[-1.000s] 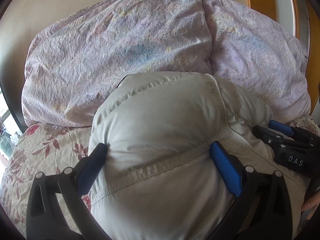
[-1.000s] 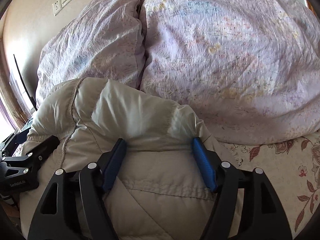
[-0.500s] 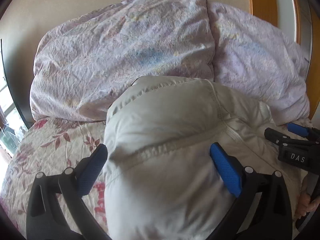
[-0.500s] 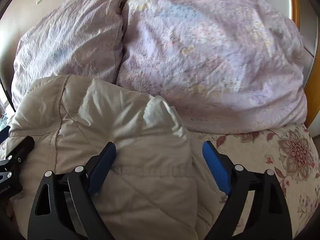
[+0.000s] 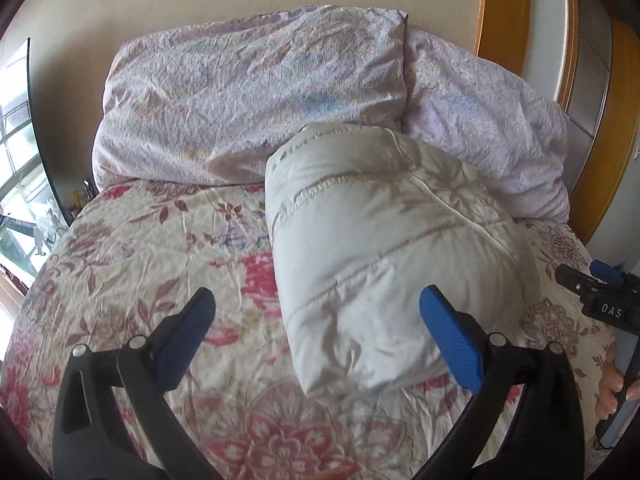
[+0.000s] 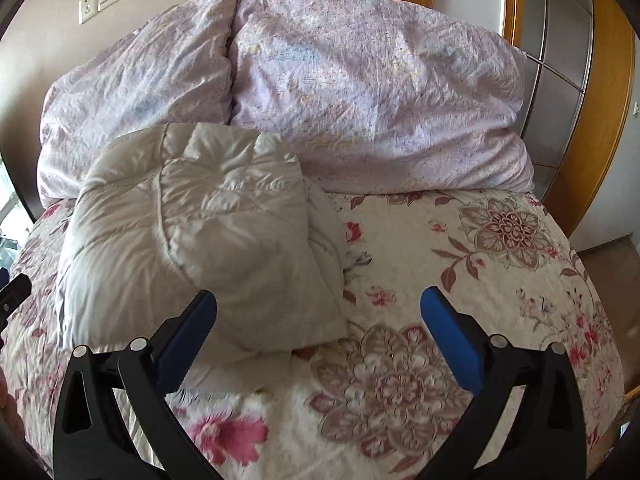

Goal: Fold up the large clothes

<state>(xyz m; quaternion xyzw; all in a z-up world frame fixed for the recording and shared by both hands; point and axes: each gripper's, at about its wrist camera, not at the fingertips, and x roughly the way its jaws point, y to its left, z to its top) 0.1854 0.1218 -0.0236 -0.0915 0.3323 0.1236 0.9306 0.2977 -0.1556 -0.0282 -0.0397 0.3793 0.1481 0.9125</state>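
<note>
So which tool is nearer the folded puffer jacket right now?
Left. The left tool hangs open with its right finger alongside the folded puffer jacket; the right tool is open, mostly off its right edge.

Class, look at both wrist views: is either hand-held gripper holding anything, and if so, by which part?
Nothing is held. The left hand-held gripper and the right hand-held gripper are both open, and the folded puffer jacket lies free on the bed.

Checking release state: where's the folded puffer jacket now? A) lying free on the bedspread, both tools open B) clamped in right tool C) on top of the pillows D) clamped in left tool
A: the folded jacket lies on the floral bedspread against the pillows; the left tool and the right tool are open and grip nothing.
</note>
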